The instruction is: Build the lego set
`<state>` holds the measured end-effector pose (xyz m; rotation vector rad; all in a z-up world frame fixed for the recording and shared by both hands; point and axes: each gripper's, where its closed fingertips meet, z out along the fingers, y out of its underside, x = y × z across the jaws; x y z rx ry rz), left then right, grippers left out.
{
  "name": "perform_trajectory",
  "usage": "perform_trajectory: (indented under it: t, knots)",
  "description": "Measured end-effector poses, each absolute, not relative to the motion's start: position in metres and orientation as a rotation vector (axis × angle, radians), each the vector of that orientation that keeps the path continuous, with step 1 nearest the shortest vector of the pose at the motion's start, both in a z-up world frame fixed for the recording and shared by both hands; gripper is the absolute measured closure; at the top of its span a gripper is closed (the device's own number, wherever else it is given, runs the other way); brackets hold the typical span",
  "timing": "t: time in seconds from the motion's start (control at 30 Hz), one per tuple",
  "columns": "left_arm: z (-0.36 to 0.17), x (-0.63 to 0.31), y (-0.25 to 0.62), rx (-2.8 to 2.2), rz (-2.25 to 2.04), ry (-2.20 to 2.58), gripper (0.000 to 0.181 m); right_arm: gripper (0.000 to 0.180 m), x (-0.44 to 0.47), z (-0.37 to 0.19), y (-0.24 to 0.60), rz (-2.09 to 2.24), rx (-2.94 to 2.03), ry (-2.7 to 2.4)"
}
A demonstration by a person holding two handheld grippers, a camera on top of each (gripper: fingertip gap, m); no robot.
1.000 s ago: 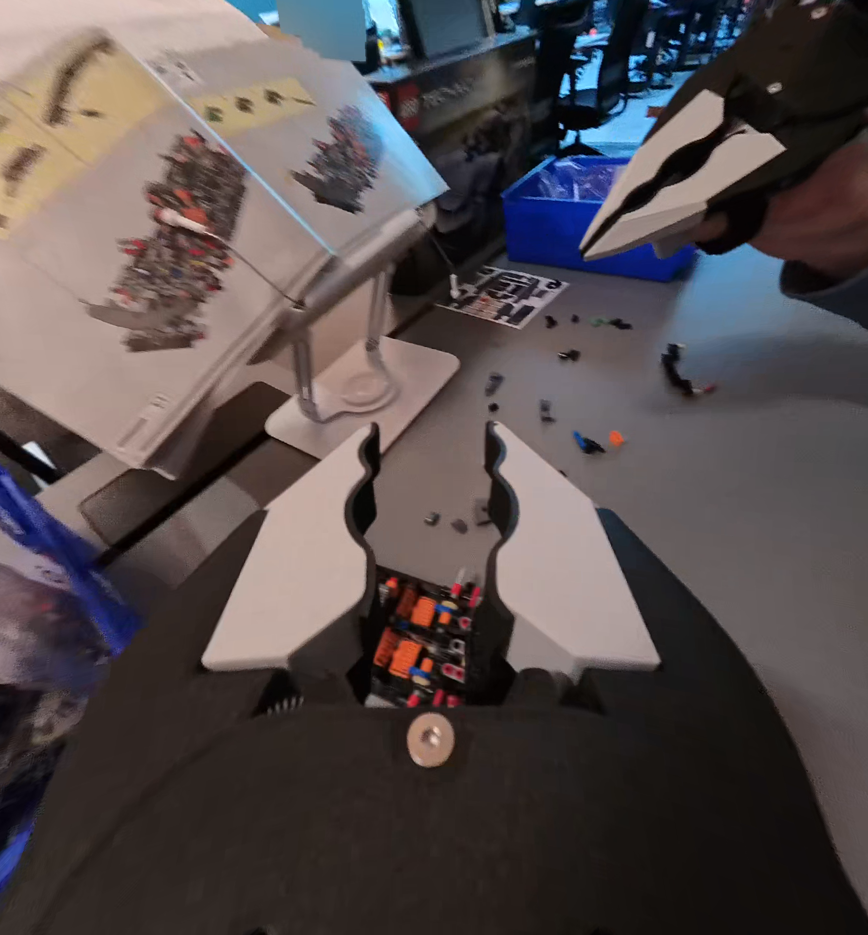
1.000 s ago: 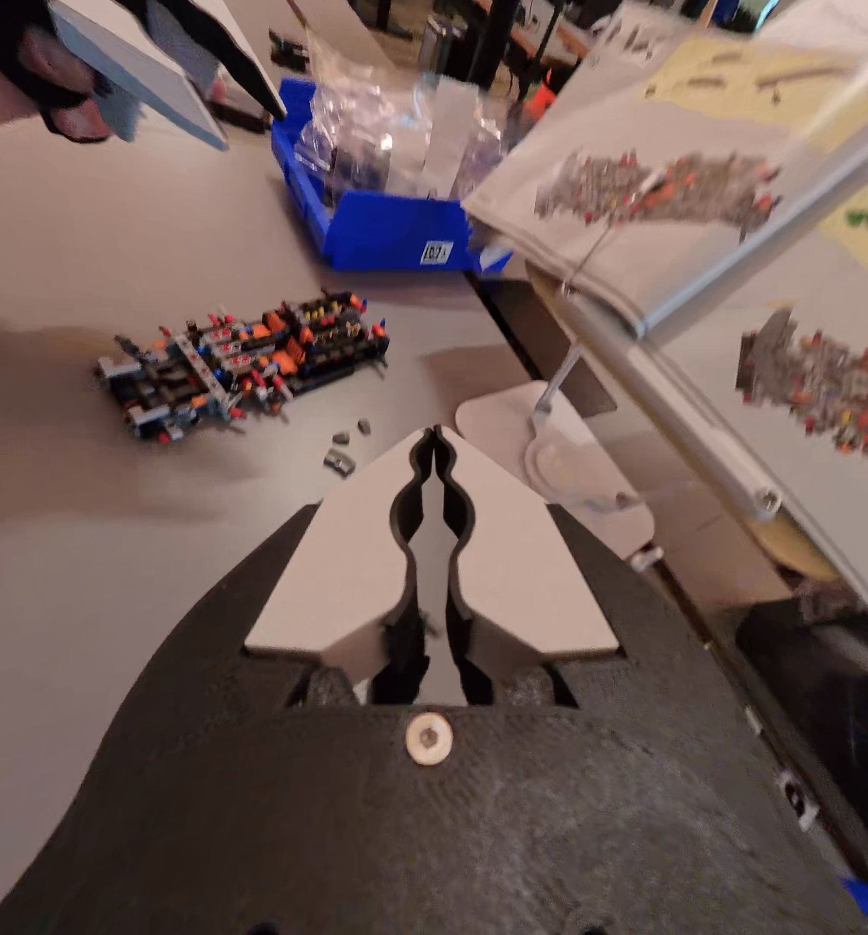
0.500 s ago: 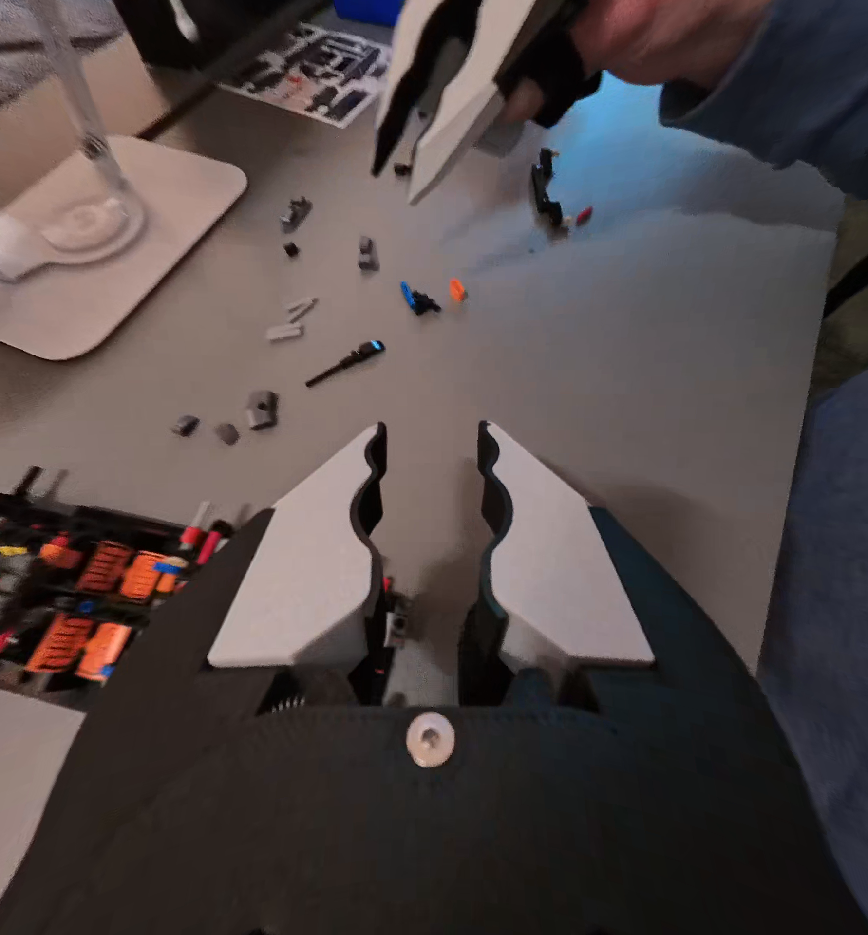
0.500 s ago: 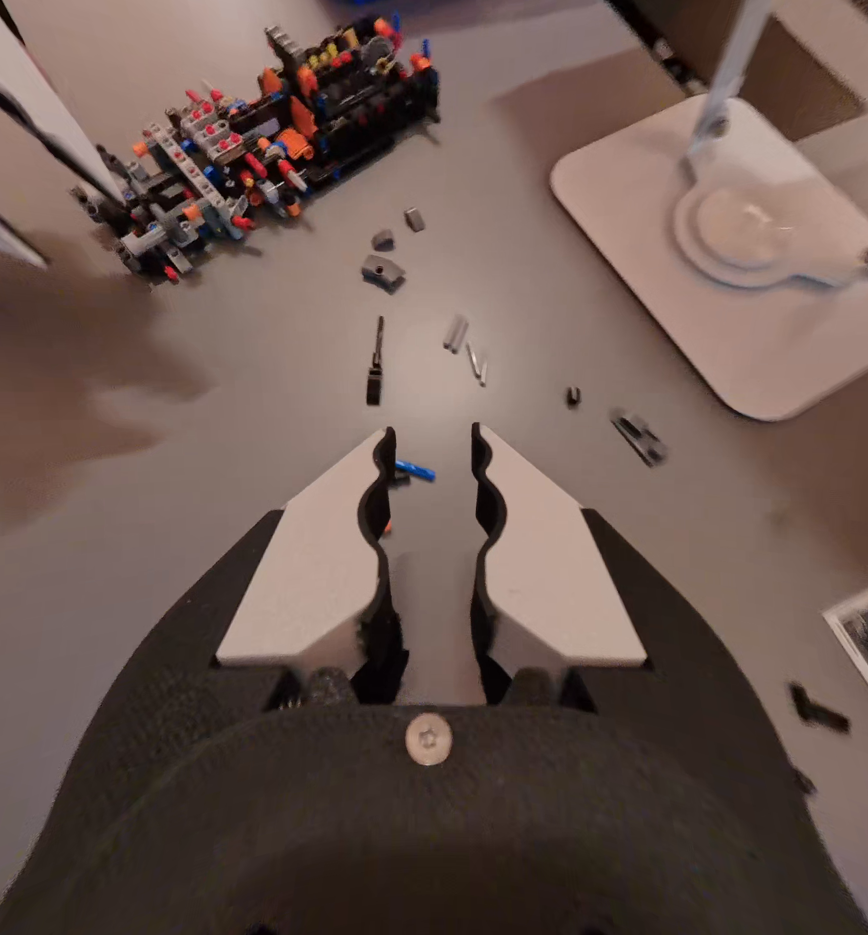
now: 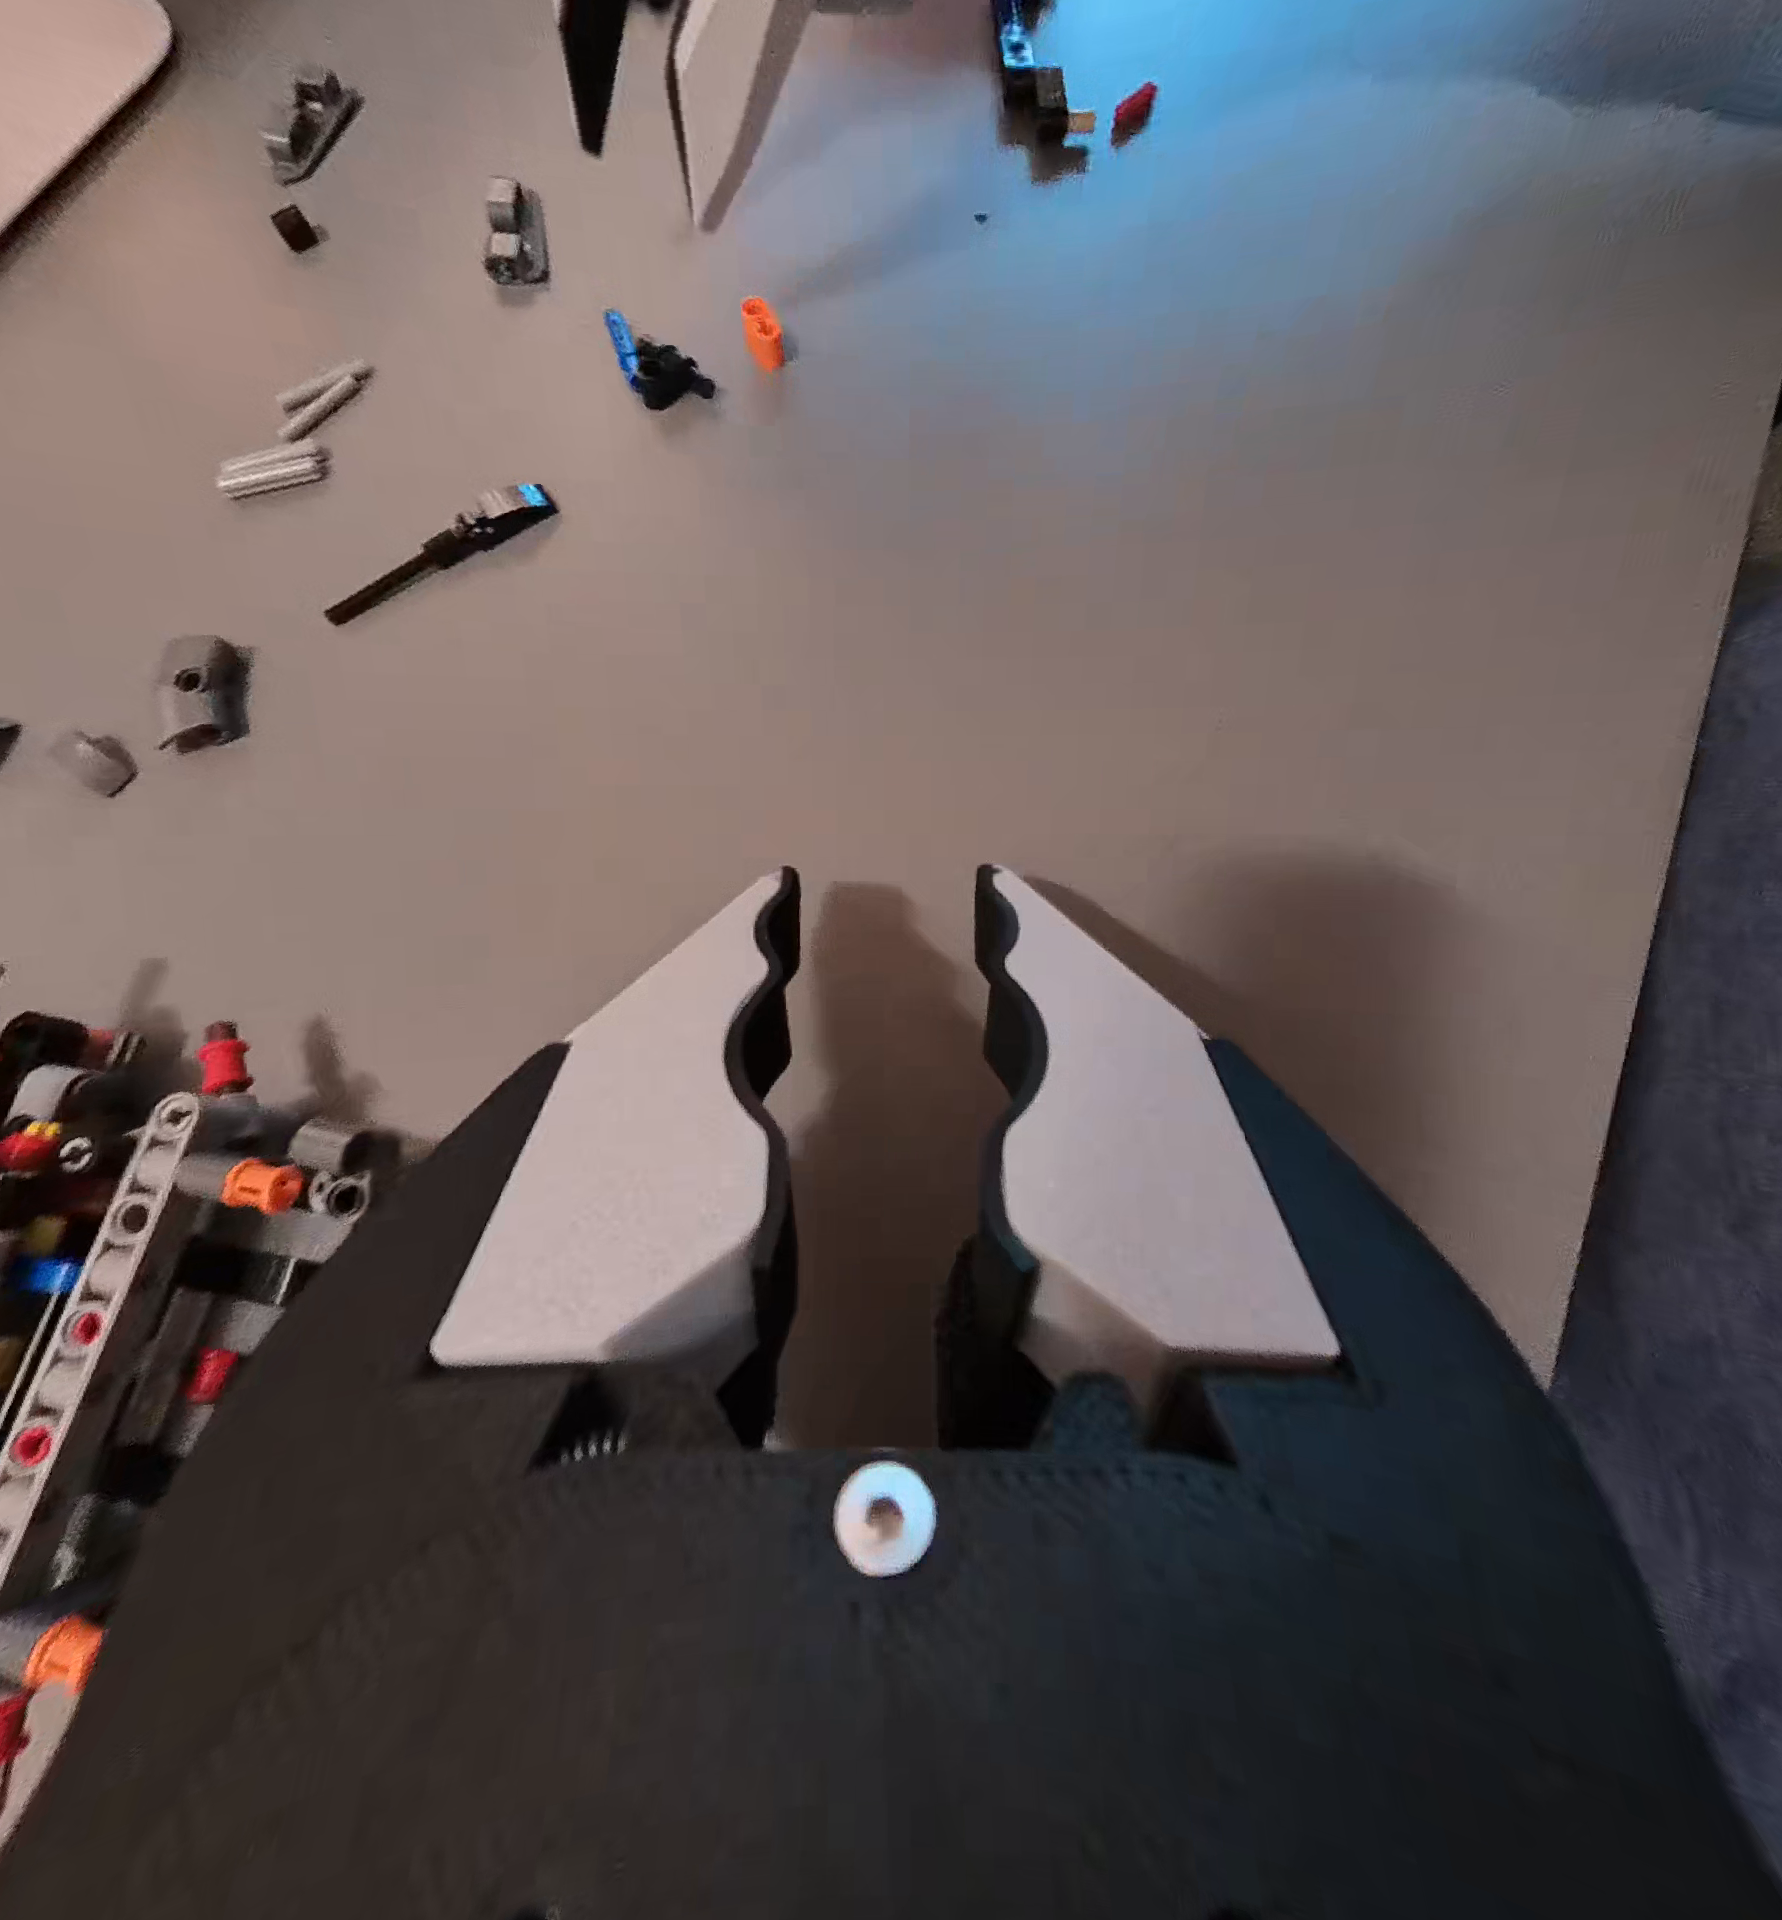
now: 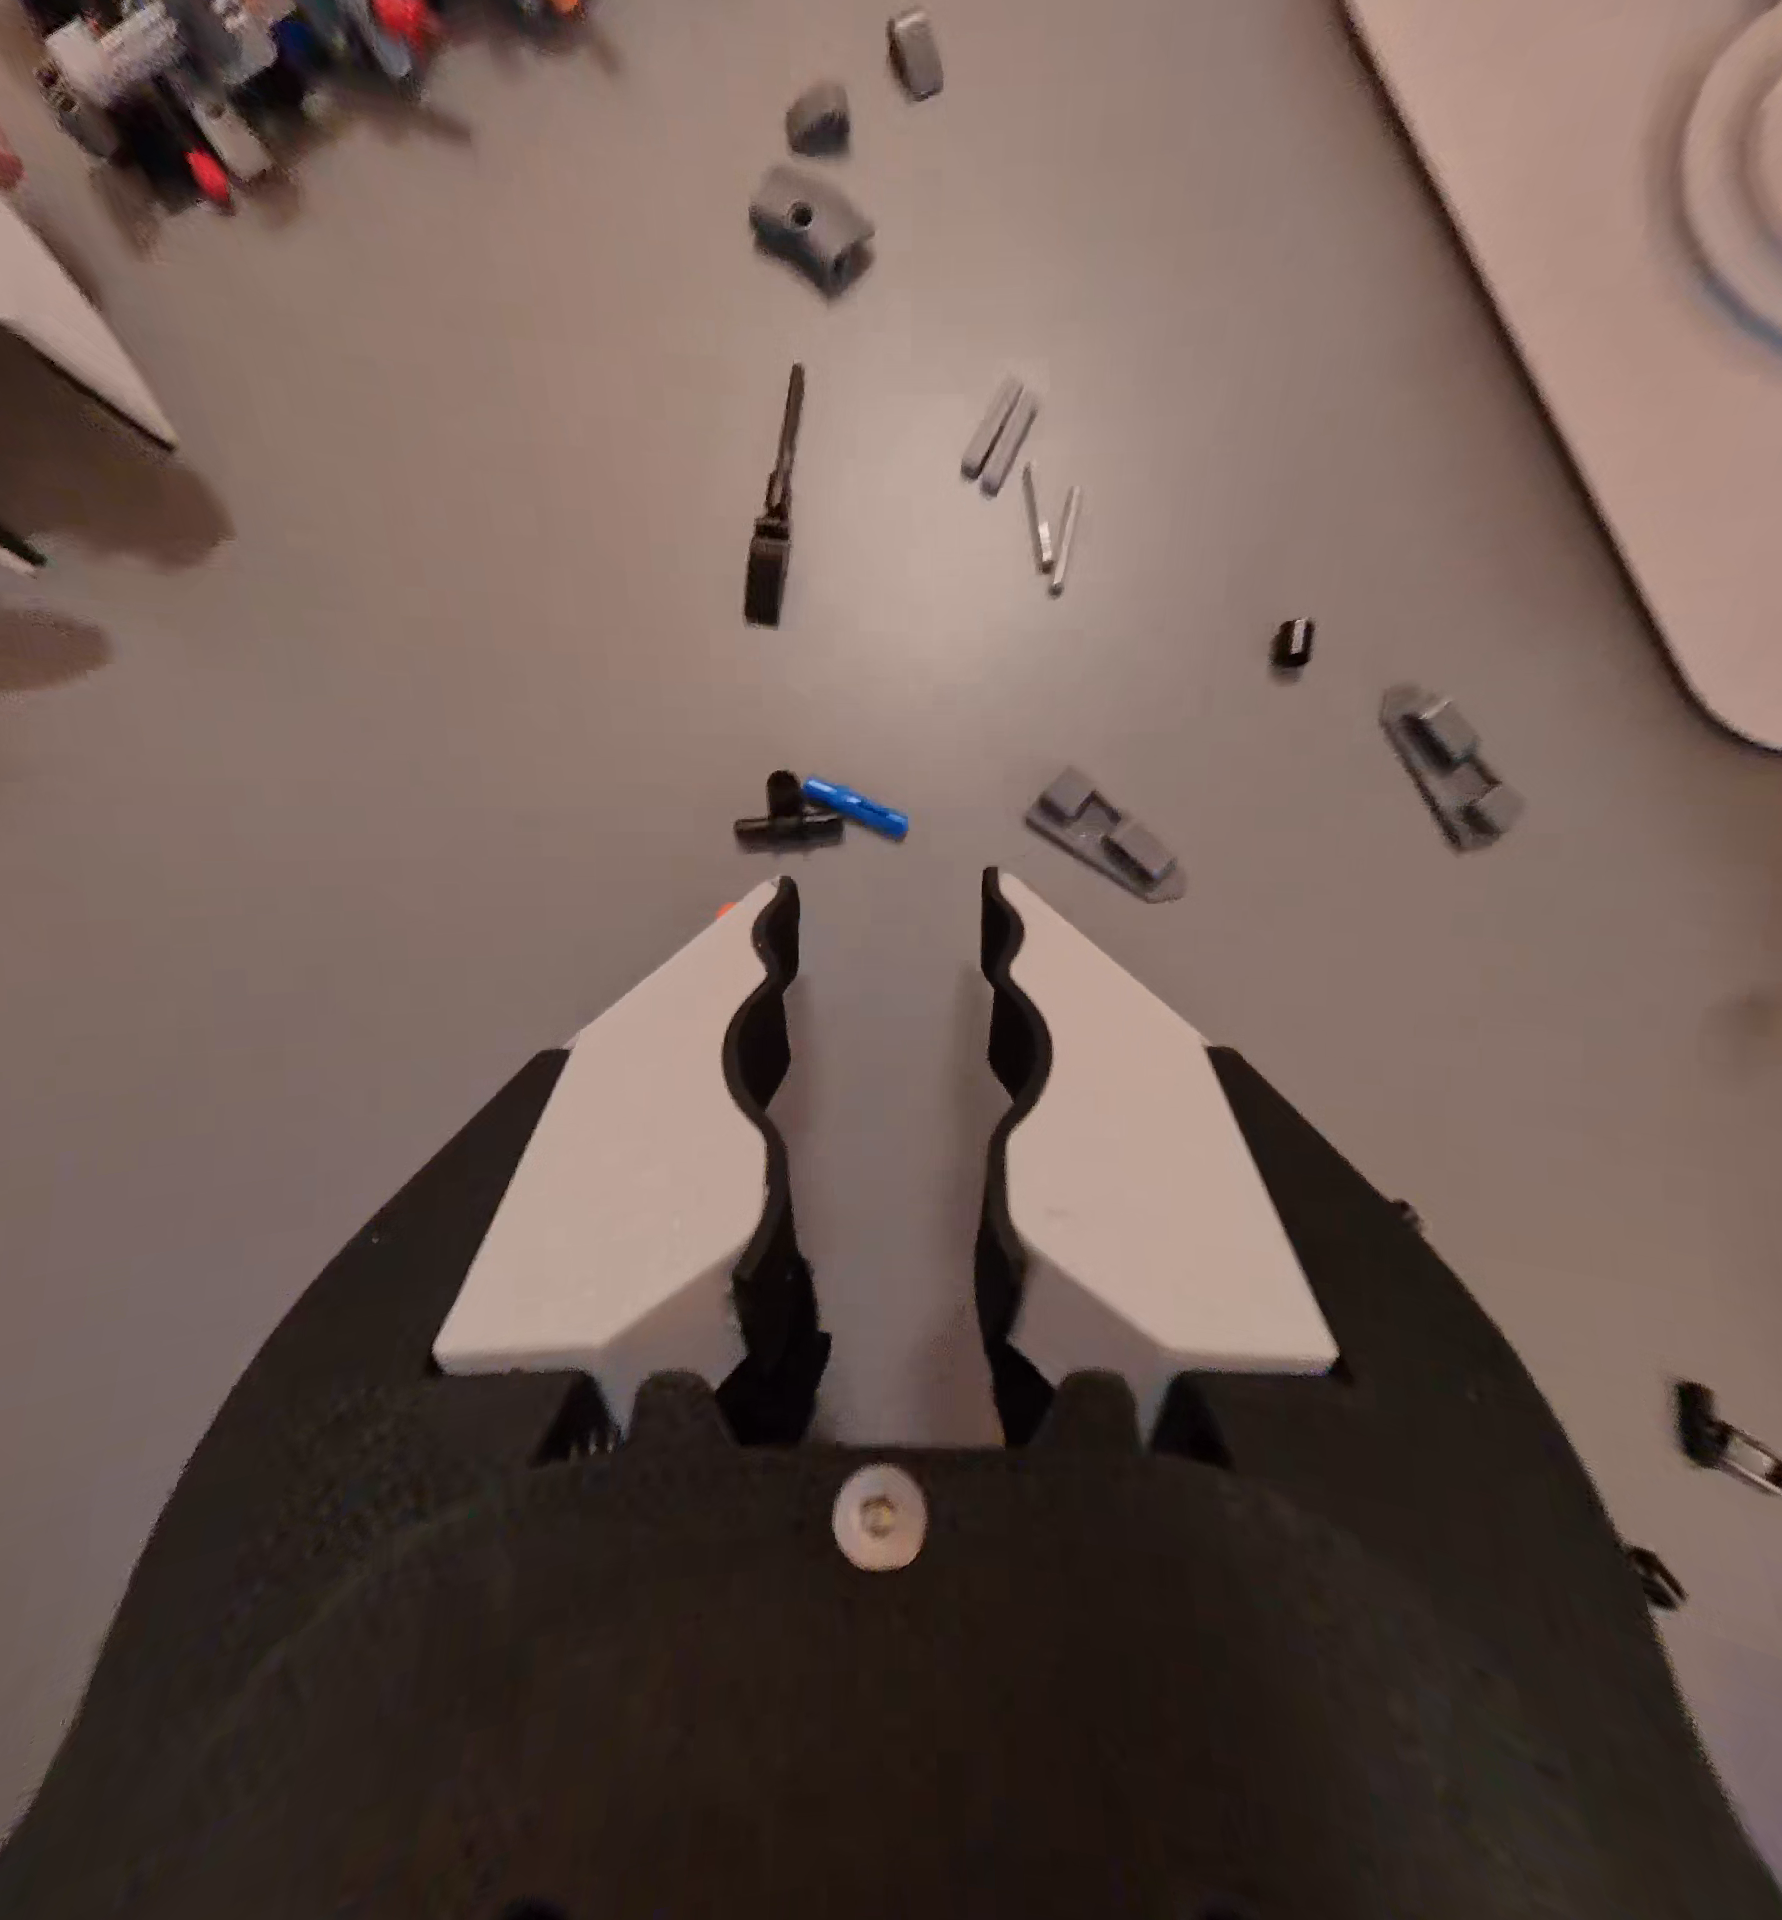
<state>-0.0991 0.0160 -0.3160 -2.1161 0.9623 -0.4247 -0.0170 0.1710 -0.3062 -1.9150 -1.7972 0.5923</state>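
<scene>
the left gripper (image 5: 885, 883) hangs over the grey table (image 5: 1230, 582) with its jaws spread apart and nothing between them, only bare tabletop and shadow showing in the gap. the partly built lego model (image 5: 66, 1299), a dense frame of grey beams with red, orange, blue and yellow pins, lies at the lower left of the left wrist view, just beside the left gripper's black body and partly hidden under it, well behind the fingertips. the right gripper (image 6: 882, 888) is likewise spread wide and empty, pointing down at a scatter of loose parts. just ahead of its tips lie a small black connector (image 6: 785, 821) and a blue pin (image 6: 856, 808), touching or nearly touching each other, and a flat grey piece (image 6: 1103, 834) sits just beyond the right fingertip. an orange piece (image 5: 762, 332) peeks out at the outer edge of the right gripper's left finger; in the left wrist view it lies near the same black and blue parts. farther out lie a black axle with a connector (image 6: 778, 509), a few light grey axles (image 6: 1022, 478), a dark grey block with a hole (image 6: 812, 229) and a second flat grey piece (image 6: 1450, 767). the model shows blurred at the top left of the right wrist view, well apart from the right gripper. a pale stand base (image 6: 1614, 312) fills the top right corner there.
</scene>
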Motion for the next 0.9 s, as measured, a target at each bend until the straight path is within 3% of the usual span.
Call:
perform_trajectory:
  t: [0.57,0.9]
  knots:
    - [-0.323,-0.104,0.013,-2.128,-0.434,0.956,0.149,0.146,-0.052,-0.331,0.152,0.571,-1.893,-1.909]
    - [-0.322,-0.105,0.012,-2.121,-0.447,0.955,0.150,0.146,-0.065,-0.311,0.148,0.598,-1.866,-1.838]
